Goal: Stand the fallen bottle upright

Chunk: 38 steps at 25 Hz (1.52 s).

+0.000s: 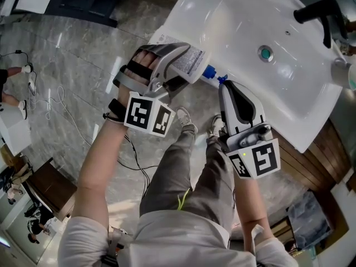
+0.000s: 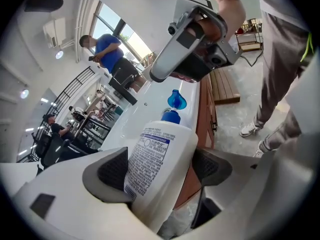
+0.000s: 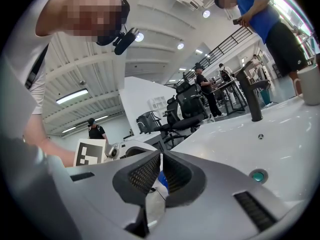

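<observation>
A white pump bottle (image 1: pixel 190 62) with a printed label and a blue pump head (image 1: pixel 210 72) lies tilted at the white sink's (image 1: pixel 250 21) near left rim, its base hanging past the edge. My left gripper (image 1: pixel 186 65) is shut on the bottle's body. In the left gripper view the bottle (image 2: pixel 155 164) fills the space between the pads (image 2: pixel 112 171), with its pump (image 2: pixel 176 100) pointing away. My right gripper (image 1: pixel 222 84) is shut with nothing between its pads, its tip (image 2: pixel 160 75) hovering just above the pump. In the right gripper view a bit of blue shows behind the closed pads (image 3: pixel 145 174).
A black faucet (image 1: pixel 320 10) and a white cup (image 1: pixel 347 74) stand at the sink's far side, and a green drain plug (image 1: pixel 265 53) sits in the basin. A wooden cabinet (image 1: pixel 322 160) is under the sink. Cables (image 1: pixel 61 110) lie on the floor. Several people are in the background.
</observation>
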Tool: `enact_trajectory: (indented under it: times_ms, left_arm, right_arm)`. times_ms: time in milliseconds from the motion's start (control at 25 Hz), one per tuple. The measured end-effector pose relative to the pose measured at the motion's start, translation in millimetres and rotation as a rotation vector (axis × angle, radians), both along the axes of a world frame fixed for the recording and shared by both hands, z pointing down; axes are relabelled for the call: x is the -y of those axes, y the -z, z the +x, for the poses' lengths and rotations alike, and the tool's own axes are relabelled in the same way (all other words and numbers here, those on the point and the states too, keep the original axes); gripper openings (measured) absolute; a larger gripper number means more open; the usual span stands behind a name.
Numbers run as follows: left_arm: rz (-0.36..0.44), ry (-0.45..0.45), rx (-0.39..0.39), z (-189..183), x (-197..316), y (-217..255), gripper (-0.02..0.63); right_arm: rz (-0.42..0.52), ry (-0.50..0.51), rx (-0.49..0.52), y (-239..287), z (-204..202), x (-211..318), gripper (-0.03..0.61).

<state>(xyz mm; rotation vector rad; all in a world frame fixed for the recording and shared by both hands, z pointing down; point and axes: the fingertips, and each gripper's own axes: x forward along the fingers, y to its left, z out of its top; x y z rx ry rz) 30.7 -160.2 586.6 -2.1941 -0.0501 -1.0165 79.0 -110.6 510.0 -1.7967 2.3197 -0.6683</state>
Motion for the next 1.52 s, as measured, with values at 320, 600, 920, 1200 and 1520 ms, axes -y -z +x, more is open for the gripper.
enact_trajectory:
  times_ms: [320, 600, 920, 1200, 1520]
  left_arm:
    - [-0.052, 0.058, -0.119, 0.7, -0.1, 13.3, 0.428]
    - [-0.077, 0.096, -0.201, 4.5, -2.0, 20.8, 0.428]
    - [-0.244, 0.210, -0.441, 13.9, 5.5, 52.4, 0.426]
    - [-0.345, 0.264, -0.585, 17.5, 12.8, 70.8, 0.426]
    - [-0.510, 0.373, -0.759, 6.5, 29.9, 80.8, 0.426]
  right_arm:
    - [0.012, -0.002, -0.003, 7.2, 0.0, -5.4, 0.041]
    - [0.010, 0.004, -0.002, 5.1, -0.9, -12.1, 0.041]
    - [0.017, 0.001, -0.015, 12.1, 0.2, -17.0, 0.041]
    - [0.017, 0.006, -0.031, 15.9, 2.0, -18.4, 0.041]
    - [0.010, 0.025, -0.035, 14.2, -2.6, -11.4, 0.041]
